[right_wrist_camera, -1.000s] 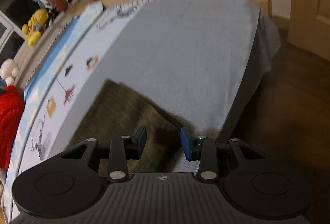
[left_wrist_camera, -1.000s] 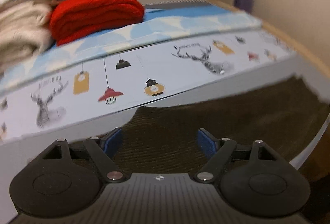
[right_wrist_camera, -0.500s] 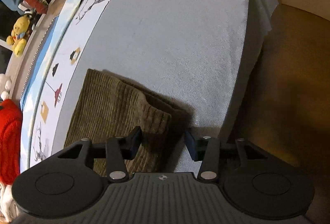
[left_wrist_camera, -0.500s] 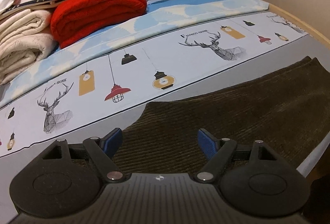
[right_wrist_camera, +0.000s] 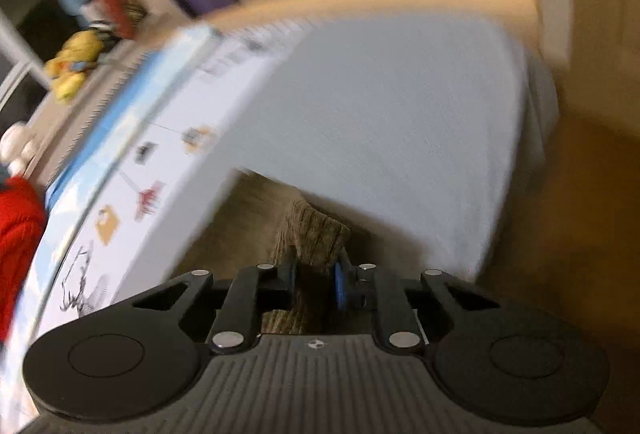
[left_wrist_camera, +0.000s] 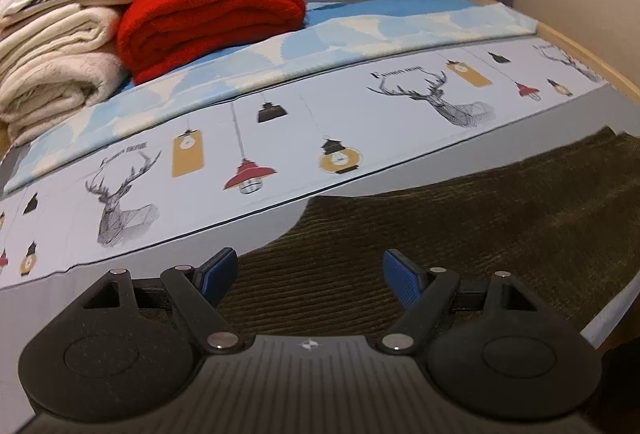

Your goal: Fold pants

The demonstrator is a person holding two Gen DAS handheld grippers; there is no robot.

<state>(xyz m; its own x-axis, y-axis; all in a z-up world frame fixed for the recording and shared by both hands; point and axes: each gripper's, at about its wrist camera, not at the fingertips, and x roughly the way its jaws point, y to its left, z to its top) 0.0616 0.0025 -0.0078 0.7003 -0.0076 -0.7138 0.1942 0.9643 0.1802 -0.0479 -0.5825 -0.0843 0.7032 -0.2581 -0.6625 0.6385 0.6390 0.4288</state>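
Right tongs (right_wrist_camera: 314, 280) grip the pants (left_wrist_camera: 460, 234) at their right end, long axis running left-right under the wide-open, empty left tongs (left_wrist_camera: 308, 274).

pants (left_wrist_camera: 460, 234): ribbed brown corduroy, matt
red blanket (left_wrist_camera: 208, 14): fuzzy knit
bedsheet (right_wrist_camera: 380, 122): smooth grey woven cloth
left gripper (left_wrist_camera: 308, 274): matt black plastic

Printed words on the bed sheet (left_wrist_camera: 280, 170)

Above each deer head (left_wrist_camera: 440, 102) drawn on the sheet runs a small dark line — it seems to read "Fashion Home" — though the letters are blurred.
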